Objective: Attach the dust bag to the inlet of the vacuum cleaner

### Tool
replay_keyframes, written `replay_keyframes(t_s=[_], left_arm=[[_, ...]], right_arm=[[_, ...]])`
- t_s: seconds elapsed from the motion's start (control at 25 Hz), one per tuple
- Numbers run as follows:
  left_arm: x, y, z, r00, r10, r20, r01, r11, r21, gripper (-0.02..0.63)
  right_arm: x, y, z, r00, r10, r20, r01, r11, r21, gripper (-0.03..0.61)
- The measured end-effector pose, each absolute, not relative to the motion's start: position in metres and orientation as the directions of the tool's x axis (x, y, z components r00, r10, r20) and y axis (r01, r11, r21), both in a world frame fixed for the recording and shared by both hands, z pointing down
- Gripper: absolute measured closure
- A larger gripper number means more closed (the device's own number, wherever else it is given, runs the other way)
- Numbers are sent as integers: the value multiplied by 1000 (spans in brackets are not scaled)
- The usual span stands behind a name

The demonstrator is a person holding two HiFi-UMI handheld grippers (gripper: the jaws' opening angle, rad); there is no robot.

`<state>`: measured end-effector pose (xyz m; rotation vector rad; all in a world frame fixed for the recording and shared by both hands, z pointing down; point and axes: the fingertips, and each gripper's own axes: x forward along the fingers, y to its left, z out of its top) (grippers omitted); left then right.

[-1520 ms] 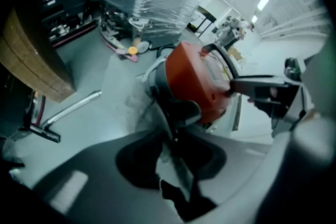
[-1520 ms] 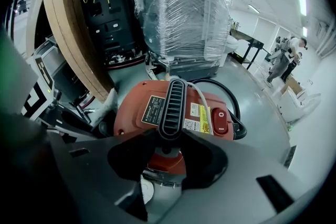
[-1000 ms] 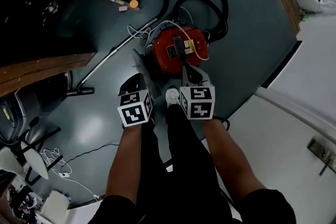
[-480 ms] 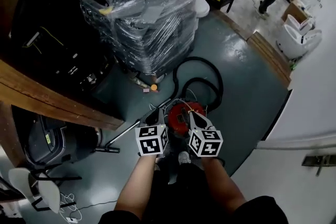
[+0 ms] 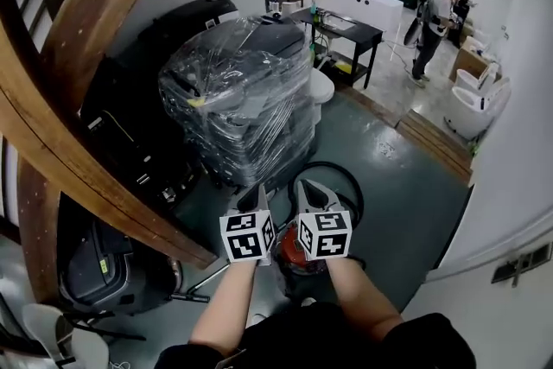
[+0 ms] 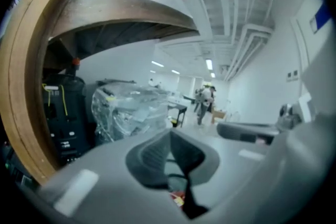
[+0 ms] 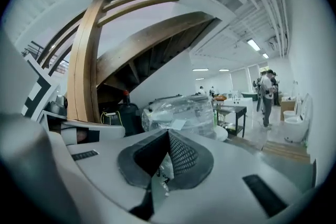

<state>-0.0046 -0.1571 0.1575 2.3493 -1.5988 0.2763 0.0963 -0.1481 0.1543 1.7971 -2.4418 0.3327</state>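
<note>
In the head view, the left gripper [image 5: 257, 199] and the right gripper [image 5: 313, 193] are side by side, high above the floor. The red vacuum cleaner [image 5: 289, 262] sits on the floor under them, mostly hidden behind them. Its black hose [image 5: 341, 179] curls just beside it. No dust bag shows here.

In the left gripper view, the left gripper [image 6: 169, 136] has its jaws pressed together with nothing between them. A tiny bit of red peeks out low down – likely the vacuum cleaner [image 6: 176, 195].

In the right gripper view, the right gripper [image 7: 168, 136] is closed too, and empty. This view looks across the room at a big wrapped stack [image 7: 181, 110] and shows no vacuum at all – only the head view shows where it stands.

I think the bag will be light, soft and easy to tear. The stiff ring round its hole looks like the best place to hold.
</note>
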Motion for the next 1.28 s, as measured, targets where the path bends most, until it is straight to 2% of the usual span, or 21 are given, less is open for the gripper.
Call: replay_keyframes(t_s=[0.16,0.36,1.28], left_arm=[[-4,-157,118,378,-887,265,-926,-365,99,615],[-10,-161,99,376,-896,235,-927,-361,105,615],[-27,-181,113,365,-898,247,-931,-345,122,615]], right_arm=[[92,-147,108,-294,-950,110,-956,293,-20,580],[87,-144,94,-287,-956,53,-957,289,35,581],[76,-160,108,-291,-953,86,-955,294,22,581]])
